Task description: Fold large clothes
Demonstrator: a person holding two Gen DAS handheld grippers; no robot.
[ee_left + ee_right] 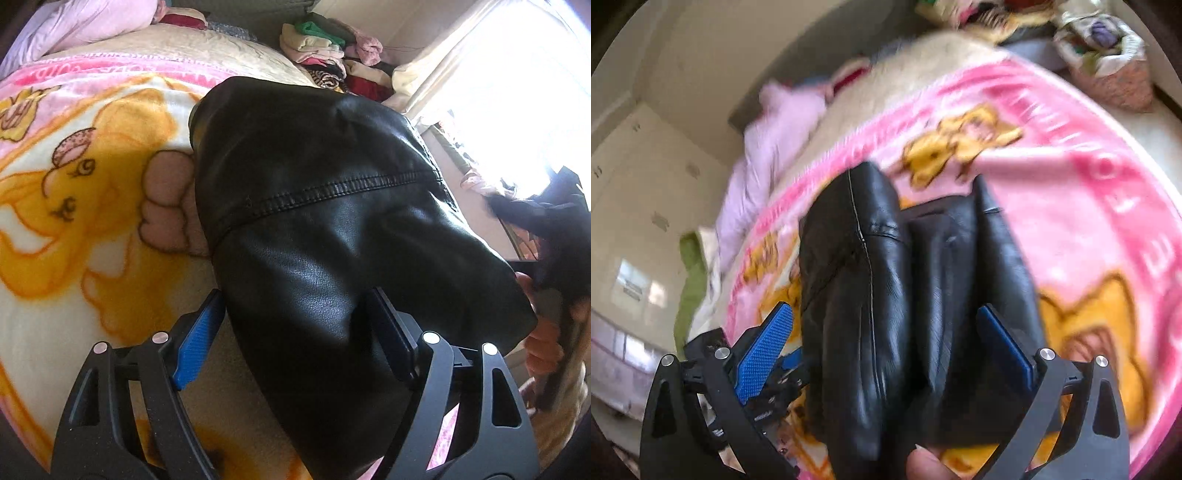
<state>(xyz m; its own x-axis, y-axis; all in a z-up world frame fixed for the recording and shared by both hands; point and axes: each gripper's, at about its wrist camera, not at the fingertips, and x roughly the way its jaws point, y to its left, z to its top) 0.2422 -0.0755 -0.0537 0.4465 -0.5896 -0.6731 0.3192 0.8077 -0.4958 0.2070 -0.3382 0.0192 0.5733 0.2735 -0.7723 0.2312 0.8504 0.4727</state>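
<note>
Left gripper (295,339) jaws spread wide, black leather jacket (317,221) lying between the blue pads; left pad clear of the leather, right pad against or just beside it, can't tell if pressing. Right gripper (886,343) also spread wide, pads standing off both sides of the jacket (886,295), nothing pinched. Jacket sits on the pink and yellow cartoon blanket (74,184) covering the bed, bunched into long folds with a stitched seam across it. Pale pink bedding (768,147) heaped at the bed's far end. Pile of folded clothes (325,55) beyond the bed. Patterned fabric basket (1115,70) beside the bed, stuffed with mixed cloth items, too blurred to name. Fingertip (923,465) at bottom edge.
</note>
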